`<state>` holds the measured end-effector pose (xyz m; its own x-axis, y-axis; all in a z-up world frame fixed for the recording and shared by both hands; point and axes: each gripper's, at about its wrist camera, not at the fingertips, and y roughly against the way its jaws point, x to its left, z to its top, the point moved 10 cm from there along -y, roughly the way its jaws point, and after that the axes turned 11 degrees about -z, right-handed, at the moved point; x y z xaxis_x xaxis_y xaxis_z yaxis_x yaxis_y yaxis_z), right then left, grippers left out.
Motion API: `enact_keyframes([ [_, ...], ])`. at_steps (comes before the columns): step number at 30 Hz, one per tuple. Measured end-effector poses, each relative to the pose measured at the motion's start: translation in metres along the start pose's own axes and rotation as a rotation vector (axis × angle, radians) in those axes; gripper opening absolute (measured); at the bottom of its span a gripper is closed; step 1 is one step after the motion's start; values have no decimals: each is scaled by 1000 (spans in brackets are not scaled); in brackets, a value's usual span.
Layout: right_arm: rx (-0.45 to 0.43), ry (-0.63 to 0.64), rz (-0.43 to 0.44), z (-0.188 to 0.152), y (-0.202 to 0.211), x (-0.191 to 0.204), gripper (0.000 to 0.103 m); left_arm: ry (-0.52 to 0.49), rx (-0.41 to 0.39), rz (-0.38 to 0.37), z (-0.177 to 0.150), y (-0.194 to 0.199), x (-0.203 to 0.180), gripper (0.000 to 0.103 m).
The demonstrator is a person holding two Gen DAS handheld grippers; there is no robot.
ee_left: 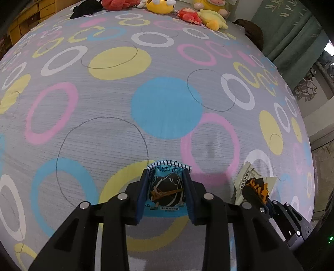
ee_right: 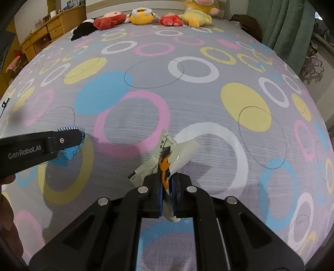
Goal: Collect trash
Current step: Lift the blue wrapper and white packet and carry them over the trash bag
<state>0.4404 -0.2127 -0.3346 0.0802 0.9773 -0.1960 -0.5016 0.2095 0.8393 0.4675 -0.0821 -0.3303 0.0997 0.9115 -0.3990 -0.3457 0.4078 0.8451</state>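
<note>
A blue snack packet [ee_left: 166, 187] with a dark picture and a striped top edge sits between the blue pads of my left gripper [ee_left: 166, 175], which is shut on it just above the bed cover. From the right wrist view the same blue packet [ee_right: 70, 153] pokes out past the left gripper [ee_right: 80, 136]. My right gripper [ee_right: 168, 177] is shut on a pale, clear wrapper with orange and black print [ee_right: 167, 158], its free end fanning out over the cover. In the left wrist view that wrapper [ee_left: 253, 181] shows at the lower right with the right gripper [ee_left: 255, 192] on it.
Both grippers hang over a bed with a grey cover [ee_left: 167, 62] printed with coloured rings and discs. Several plush toys [ee_right: 144, 17] line the far edge. A wooden dresser [ee_right: 48, 29] stands at the back left, green curtains [ee_right: 279, 27] at the right.
</note>
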Motion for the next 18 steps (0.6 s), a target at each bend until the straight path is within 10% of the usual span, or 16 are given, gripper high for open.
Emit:
enact_keyframes([
  [18, -25, -13, 12, 5, 40, -10, 6, -9, -18, -6, -9, 34, -10, 32],
])
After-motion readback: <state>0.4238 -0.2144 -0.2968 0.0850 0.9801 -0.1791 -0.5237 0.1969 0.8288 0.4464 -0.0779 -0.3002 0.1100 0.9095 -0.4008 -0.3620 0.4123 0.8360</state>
